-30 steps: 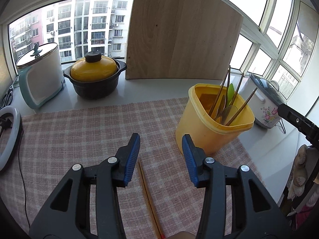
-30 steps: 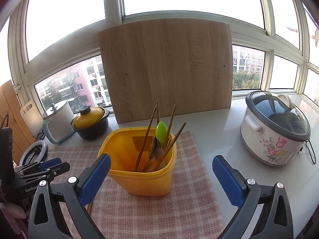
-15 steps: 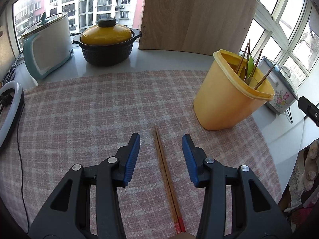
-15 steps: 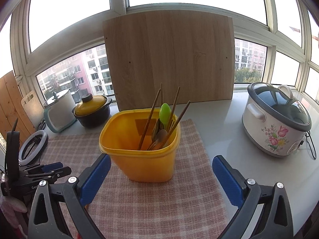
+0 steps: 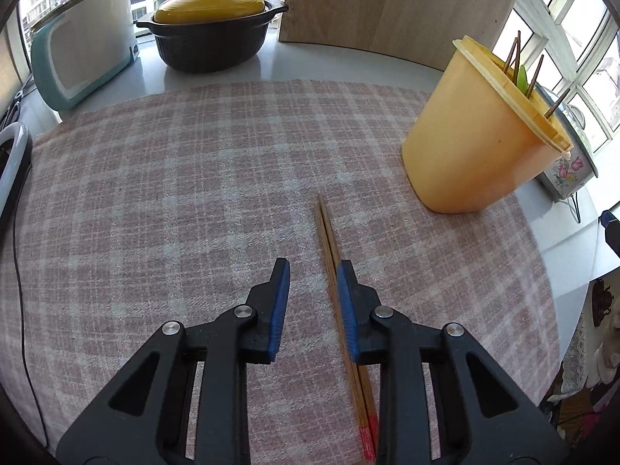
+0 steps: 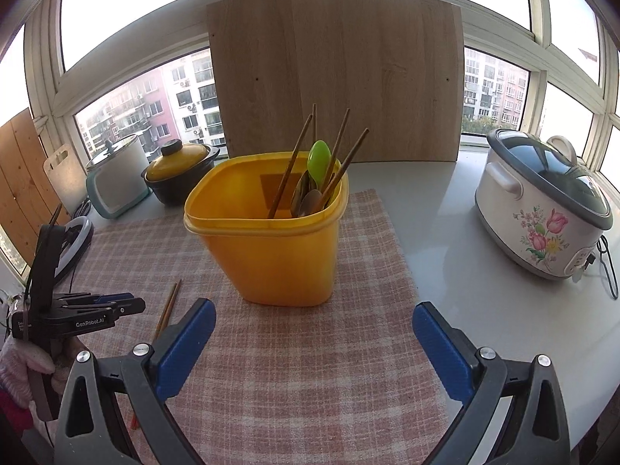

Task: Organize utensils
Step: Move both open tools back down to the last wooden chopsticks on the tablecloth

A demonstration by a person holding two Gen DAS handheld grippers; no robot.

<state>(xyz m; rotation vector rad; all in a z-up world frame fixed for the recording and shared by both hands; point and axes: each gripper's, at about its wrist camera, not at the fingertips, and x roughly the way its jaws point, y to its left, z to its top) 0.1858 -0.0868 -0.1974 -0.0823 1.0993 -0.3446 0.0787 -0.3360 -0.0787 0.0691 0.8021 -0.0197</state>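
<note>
A pair of wooden chopsticks [image 5: 327,240] with red ends lies on the checked cloth [image 5: 155,193]. My left gripper [image 5: 312,271] is low over them and its jaws are closing. The chopsticks sit between the pads, against the right pad, and the left pad stands clear of them. A yellow container [image 5: 472,147] to the right holds several chopsticks and a green spoon [image 6: 318,162]. In the right wrist view my right gripper [image 6: 314,317] stands wide open in front of the container [image 6: 271,248], holding nothing. The left gripper [image 6: 128,304] and chopsticks [image 6: 168,306] appear at the left there.
A black pot with a yellow lid [image 5: 211,35] and a white and teal appliance [image 5: 83,54] stand at the back left. A wooden board [image 5: 399,7] leans on the window. A flowered rice cooker [image 6: 542,209] stands right. A ring light [image 5: 11,155] lies left.
My left gripper has come down over the chopsticks and its jaws have narrowed around them. The right gripper has sunk a little toward the yellow container.
</note>
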